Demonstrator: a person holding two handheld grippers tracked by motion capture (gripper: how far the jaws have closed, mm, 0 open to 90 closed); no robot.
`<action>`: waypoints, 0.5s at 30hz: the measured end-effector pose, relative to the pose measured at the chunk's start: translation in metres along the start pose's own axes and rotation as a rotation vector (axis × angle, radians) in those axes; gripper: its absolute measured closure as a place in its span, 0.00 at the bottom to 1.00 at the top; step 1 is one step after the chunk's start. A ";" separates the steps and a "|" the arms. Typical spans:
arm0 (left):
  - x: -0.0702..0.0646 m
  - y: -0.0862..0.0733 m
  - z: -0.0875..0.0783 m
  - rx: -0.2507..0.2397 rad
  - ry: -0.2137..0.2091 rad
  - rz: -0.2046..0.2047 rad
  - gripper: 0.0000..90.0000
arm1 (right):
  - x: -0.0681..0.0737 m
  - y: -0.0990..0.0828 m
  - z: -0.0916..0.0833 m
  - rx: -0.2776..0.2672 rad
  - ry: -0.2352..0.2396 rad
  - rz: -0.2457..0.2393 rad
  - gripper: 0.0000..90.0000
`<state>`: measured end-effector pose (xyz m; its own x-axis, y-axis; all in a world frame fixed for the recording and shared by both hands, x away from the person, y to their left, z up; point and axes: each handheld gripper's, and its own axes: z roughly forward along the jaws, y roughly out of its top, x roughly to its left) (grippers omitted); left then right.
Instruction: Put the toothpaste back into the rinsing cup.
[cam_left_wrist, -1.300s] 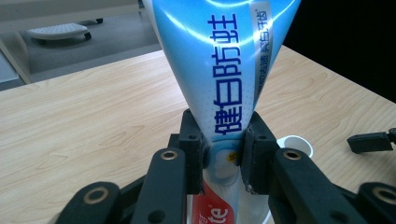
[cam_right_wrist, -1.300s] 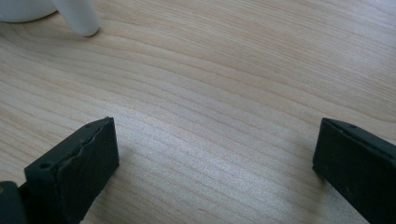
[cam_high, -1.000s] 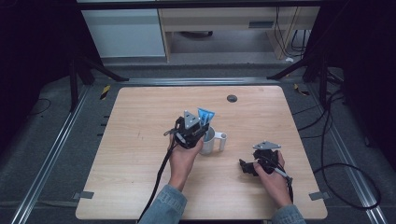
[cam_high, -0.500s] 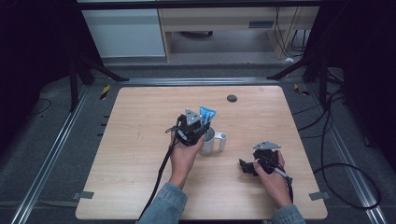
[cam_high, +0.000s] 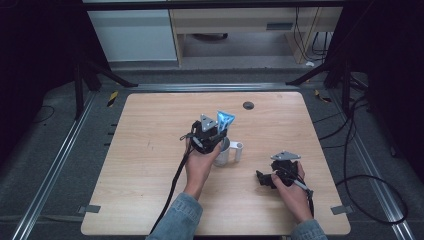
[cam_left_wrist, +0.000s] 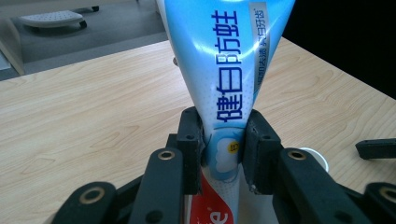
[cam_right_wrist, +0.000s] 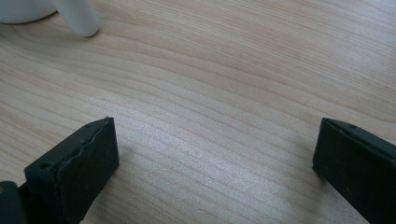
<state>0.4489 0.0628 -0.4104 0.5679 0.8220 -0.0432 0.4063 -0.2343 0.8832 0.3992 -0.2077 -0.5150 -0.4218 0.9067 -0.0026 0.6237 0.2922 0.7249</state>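
Above the white mug (cam_high: 221, 152), left gripper (cam_left_wrist: 223, 142) pinching toothpaste tube (cam_left_wrist: 224, 56), right gripper (cam_right_wrist: 215, 163) spread

Toothpaste tube (cam_high: 223, 121) stands in the mug (cam_high: 223, 154), mid-table (cam_high: 150, 150)

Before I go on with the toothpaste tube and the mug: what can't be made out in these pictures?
- Mug inside: high view, covered by the left gripper and hand.
- Toothpaste tube cap end: left gripper view, cut off at the bottom edge behind the jaws.
- Mug body: right gripper view, cut off by the top edge.
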 end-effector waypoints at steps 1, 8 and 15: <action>0.000 0.000 0.000 0.000 0.000 0.000 0.78 | 0.000 0.000 0.000 0.000 0.000 0.000 0.01; 0.000 0.000 0.001 -0.008 -0.002 -0.008 0.76 | 0.000 0.000 0.000 0.000 0.000 0.000 0.01; 0.000 0.000 0.001 -0.004 -0.001 -0.006 0.73 | 0.000 0.000 0.000 0.000 0.000 0.000 0.01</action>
<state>0.4495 0.0628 -0.4110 0.5661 0.8229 -0.0492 0.4070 -0.2271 0.8847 0.3992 -0.2077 -0.5151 -0.4219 0.9066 -0.0029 0.6236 0.2925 0.7249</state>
